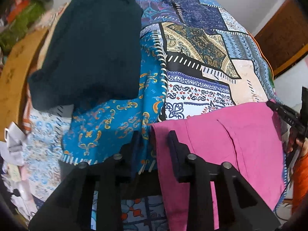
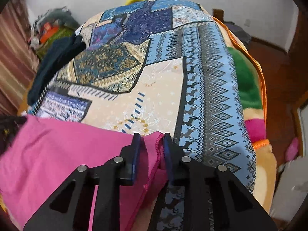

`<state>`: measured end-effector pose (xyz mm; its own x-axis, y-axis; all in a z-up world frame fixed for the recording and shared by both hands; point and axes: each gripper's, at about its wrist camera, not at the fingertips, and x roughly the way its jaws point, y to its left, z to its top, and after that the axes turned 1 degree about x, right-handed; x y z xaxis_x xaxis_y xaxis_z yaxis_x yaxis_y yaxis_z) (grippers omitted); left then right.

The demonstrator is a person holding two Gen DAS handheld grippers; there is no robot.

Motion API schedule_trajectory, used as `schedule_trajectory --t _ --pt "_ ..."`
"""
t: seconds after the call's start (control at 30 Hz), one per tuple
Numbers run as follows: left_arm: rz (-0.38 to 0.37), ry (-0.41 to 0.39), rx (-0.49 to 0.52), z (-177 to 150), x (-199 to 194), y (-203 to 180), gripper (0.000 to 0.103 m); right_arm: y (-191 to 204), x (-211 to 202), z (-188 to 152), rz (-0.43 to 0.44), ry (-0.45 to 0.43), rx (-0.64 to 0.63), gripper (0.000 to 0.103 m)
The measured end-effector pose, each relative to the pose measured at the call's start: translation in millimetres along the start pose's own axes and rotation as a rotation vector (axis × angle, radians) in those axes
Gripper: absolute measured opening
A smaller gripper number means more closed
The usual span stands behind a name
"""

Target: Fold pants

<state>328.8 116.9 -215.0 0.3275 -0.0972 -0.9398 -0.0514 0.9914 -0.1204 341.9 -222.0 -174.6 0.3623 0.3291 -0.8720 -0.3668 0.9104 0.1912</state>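
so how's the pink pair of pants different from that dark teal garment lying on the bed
The pink pants are bright and smooth, while the dark teal garment is nearly black and looks coarser. The pink pants lie at the near edge, their corners between the fingers of the left gripper and the right gripper; the dark teal garment lies farther back, untouched. Both rest on the patterned patchwork bedspread.

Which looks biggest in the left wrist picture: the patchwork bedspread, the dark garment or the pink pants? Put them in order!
1. Patchwork bedspread, it fills most of the view.
2 and 3. Dark garment and pink pants look about alike; the pants lie nearer the camera and run off the view, so I won't rank them.
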Motion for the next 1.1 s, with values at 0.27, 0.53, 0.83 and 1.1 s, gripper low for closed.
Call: schedule_trajectory --t 0.27,0.53,0.83,1.1 --pt "-0.041 -0.039 0.040 -3.1 -21.6 -12.9 0.029 3.0 -0.4 -1.1 -0.015 0.003 -0.038 0.012" --pt "-0.087 0.048 -0.051 6.4 11.8 0.4 0.029 4.0 -1.6 -3.9 -0.018 -0.013 -0.035 0.009" --pt "-0.107 0.068 -0.071 8.7 15.4 4.6 0.030 4.2 -1.6 -6.7 -0.014 -0.014 -0.035 0.008" --pt "-0.023 -0.005 -0.027 4.8 11.1 -0.9 0.004 6.0 -0.7 -7.8 -0.049 -0.013 -0.045 0.004"
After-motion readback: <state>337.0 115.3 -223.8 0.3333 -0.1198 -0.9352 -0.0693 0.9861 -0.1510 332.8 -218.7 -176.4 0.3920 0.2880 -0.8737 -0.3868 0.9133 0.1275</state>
